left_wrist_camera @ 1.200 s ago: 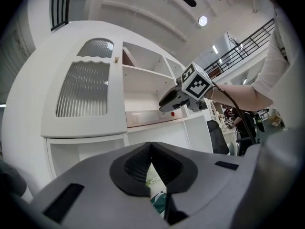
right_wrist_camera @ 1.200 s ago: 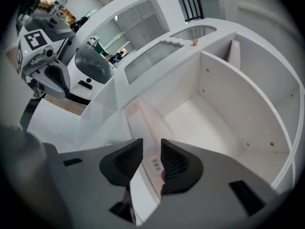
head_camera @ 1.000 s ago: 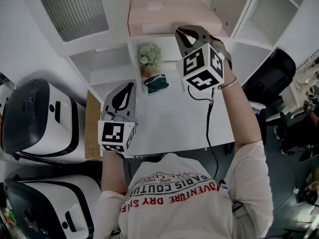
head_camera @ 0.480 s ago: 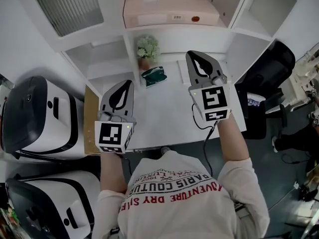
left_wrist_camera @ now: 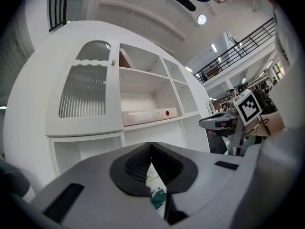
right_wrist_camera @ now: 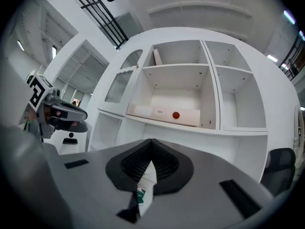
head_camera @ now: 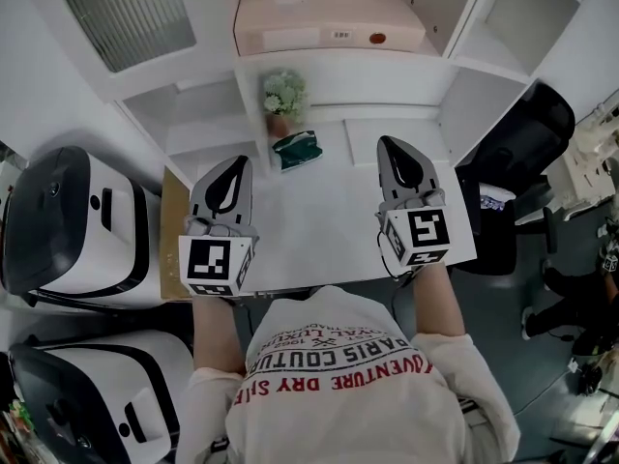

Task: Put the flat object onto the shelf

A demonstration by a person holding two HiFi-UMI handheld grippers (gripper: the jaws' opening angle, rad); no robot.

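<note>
The flat pink box [head_camera: 324, 15] lies on a shelf of the white cabinet [head_camera: 426, 75]; it shows as a pale slab with a red dot in the left gripper view [left_wrist_camera: 148, 115] and the right gripper view [right_wrist_camera: 164, 113]. My left gripper [head_camera: 228, 168] hovers over the white table [head_camera: 319, 230] at the left, jaws shut on nothing. My right gripper [head_camera: 395, 151] hangs over the table's right side, also shut and empty. Both stand well below the box, apart from it.
A small potted plant [head_camera: 282, 100] and a dark green packet [head_camera: 296, 149] sit at the back of the table under the shelf. Two white-and-black machines [head_camera: 73, 225] stand at the left. A black office chair [head_camera: 517, 148] is at the right.
My right gripper has come down and back from the shelf beside the pink box to above the table's right side. The left gripper has barely moved.
</note>
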